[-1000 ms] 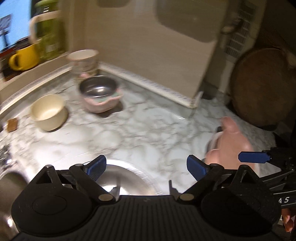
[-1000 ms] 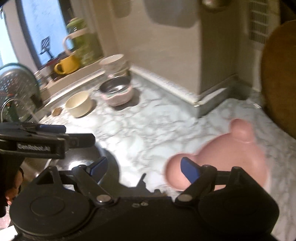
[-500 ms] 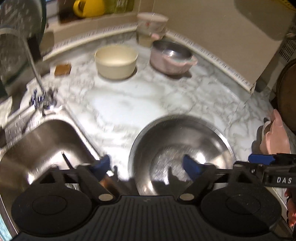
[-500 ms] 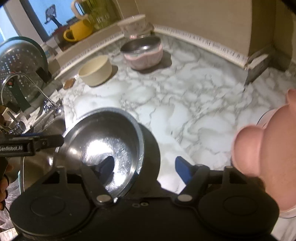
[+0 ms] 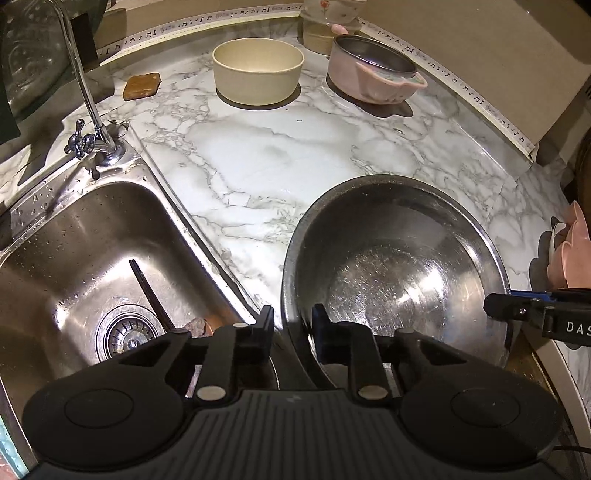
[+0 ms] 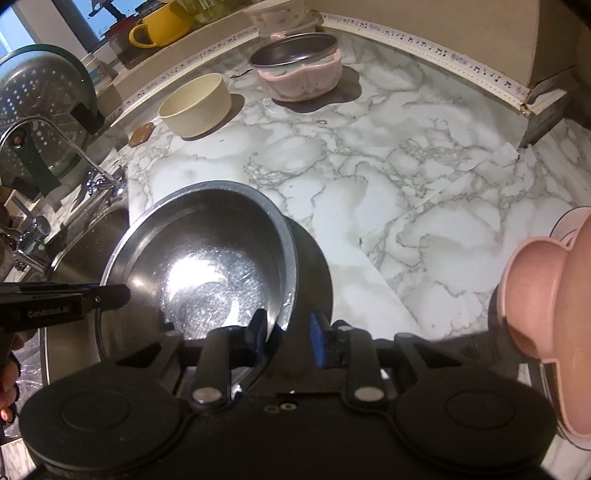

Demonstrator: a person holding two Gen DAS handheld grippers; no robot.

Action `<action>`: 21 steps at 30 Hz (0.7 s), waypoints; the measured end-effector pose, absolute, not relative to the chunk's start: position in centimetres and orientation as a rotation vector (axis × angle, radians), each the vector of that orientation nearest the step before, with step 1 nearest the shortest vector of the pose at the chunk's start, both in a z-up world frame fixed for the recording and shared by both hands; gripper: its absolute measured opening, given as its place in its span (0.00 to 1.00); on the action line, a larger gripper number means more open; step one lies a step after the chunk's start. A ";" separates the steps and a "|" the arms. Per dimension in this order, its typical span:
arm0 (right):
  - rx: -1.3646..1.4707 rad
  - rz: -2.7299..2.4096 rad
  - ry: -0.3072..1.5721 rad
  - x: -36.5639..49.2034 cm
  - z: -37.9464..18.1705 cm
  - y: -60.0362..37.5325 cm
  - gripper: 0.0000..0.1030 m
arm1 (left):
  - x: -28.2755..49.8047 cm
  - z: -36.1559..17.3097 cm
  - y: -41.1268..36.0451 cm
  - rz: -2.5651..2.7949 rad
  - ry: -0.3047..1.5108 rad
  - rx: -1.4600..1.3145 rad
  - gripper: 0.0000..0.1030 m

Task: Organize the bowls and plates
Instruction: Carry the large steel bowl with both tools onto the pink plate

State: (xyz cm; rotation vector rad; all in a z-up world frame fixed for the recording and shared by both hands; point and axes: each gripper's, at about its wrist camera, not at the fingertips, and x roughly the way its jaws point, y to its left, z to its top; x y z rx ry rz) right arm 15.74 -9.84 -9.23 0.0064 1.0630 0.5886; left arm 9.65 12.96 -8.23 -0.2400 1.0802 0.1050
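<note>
A large steel bowl [image 5: 399, 266] sits on the marble counter beside the sink; it also shows in the right wrist view [image 6: 199, 266]. My left gripper [image 5: 293, 326] is shut on its near left rim. My right gripper [image 6: 288, 330] is shut on its near right rim. A cream bowl [image 5: 258, 70] and a pink bowl with a steel insert [image 5: 373, 70] stand at the back of the counter. A pink bear-shaped plate [image 6: 543, 302] stands at the right edge.
A steel sink [image 5: 85, 266] with a chopstick in it lies to the left, with a tap [image 5: 88, 122] behind it. Stacked cups [image 5: 328, 22] stand at the back wall. A colander [image 6: 33, 103] and yellow mug [image 6: 162, 26] are at the far left.
Both grippers have dropped lower and closed on opposite sides of the steel bowl's near rim. They were open half a second ago.
</note>
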 end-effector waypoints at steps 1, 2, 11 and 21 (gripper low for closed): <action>0.005 0.598 1.062 15.7 -9.2 -9.8 0.18 | 9.7 -8.3 12.8 0.097 1.084 -0.244 0.14; 0.006 0.603 1.062 15.7 -9.2 -9.8 0.15 | 9.7 -8.2 12.7 0.093 1.083 -0.247 0.14; -0.023 0.566 1.027 16.2 -8.4 -10.6 0.13 | 10.3 -7.2 10.7 0.076 1.058 -0.205 0.14; -0.048 0.507 1.015 17.7 -7.7 -13.4 0.13 | 12.7 -7.2 7.4 0.019 1.068 -0.193 0.14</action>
